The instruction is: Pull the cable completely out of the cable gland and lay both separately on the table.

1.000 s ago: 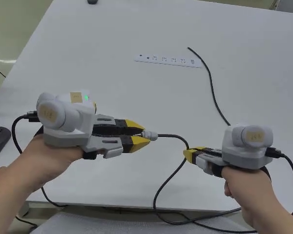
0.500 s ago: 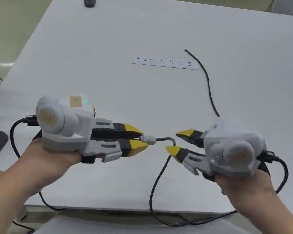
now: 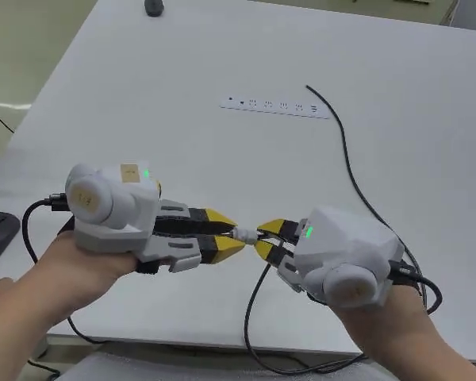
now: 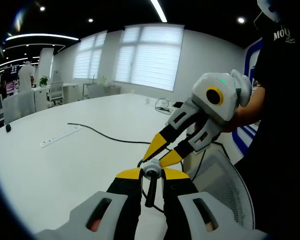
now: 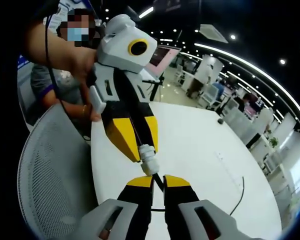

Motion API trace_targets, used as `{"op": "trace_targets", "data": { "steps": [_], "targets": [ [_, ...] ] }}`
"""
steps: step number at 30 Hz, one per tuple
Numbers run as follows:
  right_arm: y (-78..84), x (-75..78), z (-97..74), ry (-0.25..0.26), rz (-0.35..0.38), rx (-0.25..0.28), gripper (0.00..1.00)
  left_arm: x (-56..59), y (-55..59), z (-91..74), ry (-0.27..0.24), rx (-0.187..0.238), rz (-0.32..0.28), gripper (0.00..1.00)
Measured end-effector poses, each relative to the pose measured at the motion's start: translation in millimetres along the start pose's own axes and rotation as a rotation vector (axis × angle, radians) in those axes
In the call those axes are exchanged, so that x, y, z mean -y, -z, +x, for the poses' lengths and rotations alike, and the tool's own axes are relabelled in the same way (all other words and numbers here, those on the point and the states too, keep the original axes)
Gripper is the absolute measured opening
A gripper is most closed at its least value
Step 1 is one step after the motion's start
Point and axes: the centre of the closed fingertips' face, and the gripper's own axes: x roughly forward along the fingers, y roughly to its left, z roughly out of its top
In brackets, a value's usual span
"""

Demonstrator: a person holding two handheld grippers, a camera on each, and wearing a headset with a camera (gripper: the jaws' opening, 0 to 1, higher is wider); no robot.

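1. Left gripper (image 3: 236, 233): the jaws are clenched on the gland (image 3: 245, 234). It sits between the yellow tips with its free end facing the other tool.

2. Right gripper (image 3: 259, 239): the tips sit just beside the gland, nose to nose with the left tips. In the right gripper view the cable (image 5: 159, 183) runs down the narrow gap between the jaws, which look pinched onto it directly behind the gland.

3. Position of the work: you hold both parts in the air above the near edge of the table (image 3: 222, 48). Neither part rests on the surface. From the right jaws the cable drops below the table edge, and its far end cannot be seen.

4. Progress: both holds appear to be set. The cable is not yet out of the gland, and no gap shows between the two parts.

5. Left to do, as judged from this state: draw the two tools apart along the cable axis until the cable clears the gland. Then lay the gland and the cable on the table, well apart.
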Motion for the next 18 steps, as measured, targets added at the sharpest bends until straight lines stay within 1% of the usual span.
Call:
{"op": "trace_targets", "data": {
  "steps": [8,11,15,18],
  "targets": [
    [3.7,-1.0,-0.7,-0.015,0.050,-0.002,0.01,1.8,-1.4,2.1,-0.002,0.001,0.004,0.15],
    [12.3,1.5,-0.3,-0.004,0.055,-0.027,0.00,1.6,-1.9,1.5,0.001,-0.001,0.008,0.15],
    [23.5,6.0,-2.0,0.002,0.109,-0.048,0.00,2.5,-2.3,0.8,0.000,0.004,0.006,0.15],
    [33.7,8.5,-2.0,0.001,0.165,-0.067,0.00,4.0,-0.8,3.0,0.002,0.004,0.005,0.15]
  ]
}}
